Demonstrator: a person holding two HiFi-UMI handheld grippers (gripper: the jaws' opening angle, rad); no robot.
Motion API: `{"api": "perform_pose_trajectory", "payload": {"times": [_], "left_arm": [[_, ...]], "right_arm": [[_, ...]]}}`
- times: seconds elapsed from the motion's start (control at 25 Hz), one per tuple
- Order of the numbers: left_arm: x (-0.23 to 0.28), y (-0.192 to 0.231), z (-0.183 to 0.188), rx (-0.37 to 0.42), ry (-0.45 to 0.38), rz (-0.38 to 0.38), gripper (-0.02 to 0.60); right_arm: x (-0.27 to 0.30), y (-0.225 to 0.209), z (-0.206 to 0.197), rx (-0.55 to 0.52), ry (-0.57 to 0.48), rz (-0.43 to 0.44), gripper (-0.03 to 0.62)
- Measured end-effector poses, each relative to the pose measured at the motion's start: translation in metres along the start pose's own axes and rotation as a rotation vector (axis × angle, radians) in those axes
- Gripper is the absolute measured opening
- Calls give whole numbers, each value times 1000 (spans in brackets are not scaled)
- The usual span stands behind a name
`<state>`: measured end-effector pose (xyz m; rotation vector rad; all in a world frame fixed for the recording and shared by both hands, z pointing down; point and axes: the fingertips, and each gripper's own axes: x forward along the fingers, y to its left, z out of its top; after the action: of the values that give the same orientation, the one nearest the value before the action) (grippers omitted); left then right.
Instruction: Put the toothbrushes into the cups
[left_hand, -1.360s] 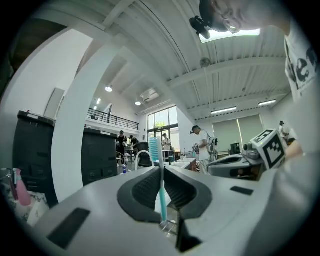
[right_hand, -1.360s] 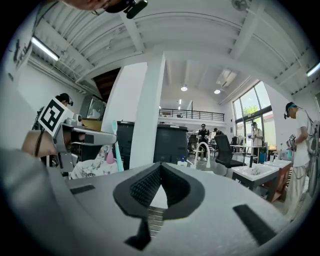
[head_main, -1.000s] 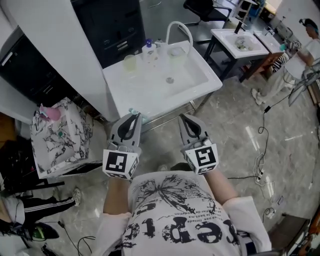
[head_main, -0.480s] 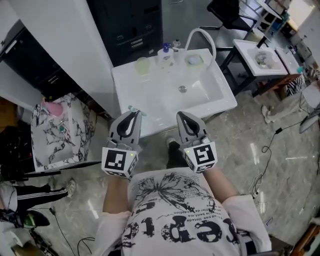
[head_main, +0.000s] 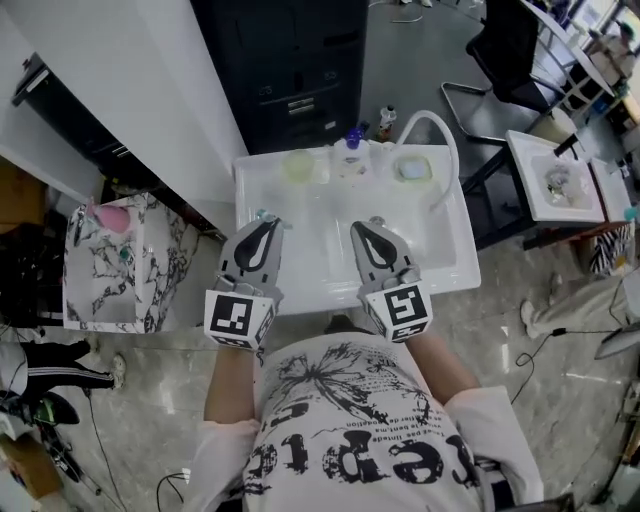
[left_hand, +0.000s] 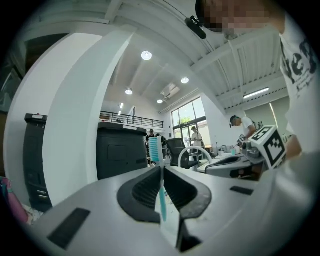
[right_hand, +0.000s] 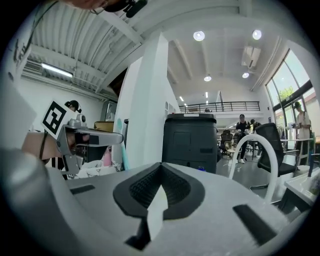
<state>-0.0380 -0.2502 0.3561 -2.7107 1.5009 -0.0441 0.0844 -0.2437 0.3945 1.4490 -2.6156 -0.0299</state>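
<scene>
White sink (head_main: 330, 240) bears a green cup (head_main: 298, 166), a bottle (head_main: 349, 156) and a second cup (head_main: 412, 170).

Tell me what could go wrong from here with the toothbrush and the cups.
The teal plastic toothbrush stands upright, pinched by its thin handle in the left gripper; it might pivot or slip when lowered. The pale green translucent cup sits close beside the white bottle with the purple top at the back of the white sink, so the wide gripper may knock either over.

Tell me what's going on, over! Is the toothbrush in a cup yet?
Left gripper shut on teal toothbrush. Right gripper shut, empty. Not in yet: yellowish cup and cup by faucet wait at back of sink. Nothing seen blocking.
</scene>
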Motion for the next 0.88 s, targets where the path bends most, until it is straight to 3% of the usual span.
{"api": "perform_pose_trajectory", "payload": {"times": [0.36,0.88], "left_arm": [[77,24,-31,1,21,105,25],[150,66,-66,-37,-8,114,25]], "right_arm": [[72,-53,-32,15,34,126,-6],[129,-82,-56,53,73,125,-6]]}}
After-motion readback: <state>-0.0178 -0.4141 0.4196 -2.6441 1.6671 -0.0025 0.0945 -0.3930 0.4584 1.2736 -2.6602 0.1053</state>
